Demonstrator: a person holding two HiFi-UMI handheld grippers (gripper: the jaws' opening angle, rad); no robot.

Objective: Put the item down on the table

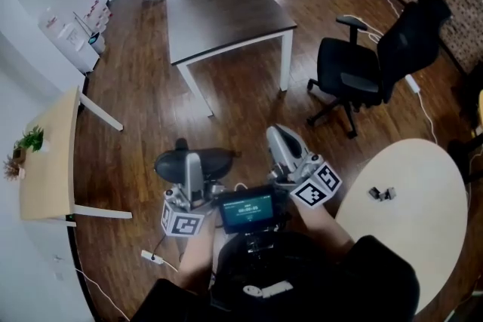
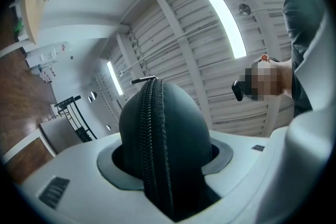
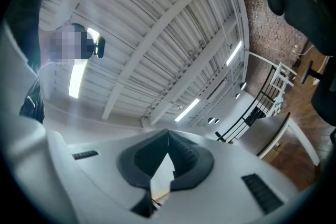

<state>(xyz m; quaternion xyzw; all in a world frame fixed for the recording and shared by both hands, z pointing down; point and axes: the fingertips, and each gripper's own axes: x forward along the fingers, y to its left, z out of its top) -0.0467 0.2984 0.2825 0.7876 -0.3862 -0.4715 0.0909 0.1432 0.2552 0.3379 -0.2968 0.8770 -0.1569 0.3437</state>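
Head view looks steeply down; both gripper views face the ceiling (image 2: 184, 34).

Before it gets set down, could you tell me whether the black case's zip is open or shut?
Shut: the zip on the black case is meshed wherever visible.

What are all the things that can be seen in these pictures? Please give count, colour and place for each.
dark table: one, dark brown top with white legs, middle of the room
office chair: one, black, right of the dark table
round table: one, pale, lower right
small objects: a dark cluster, count unclear, on the round table
wooden table: one, light wood, left edge
plant: one, green, on the wooden table
power strip: one, white, on the floor at lower left
zipped case: one, black, between the left gripper's jaws
left gripper: one, white, closed on the zipped case
right gripper: one, white, shut, nothing in it
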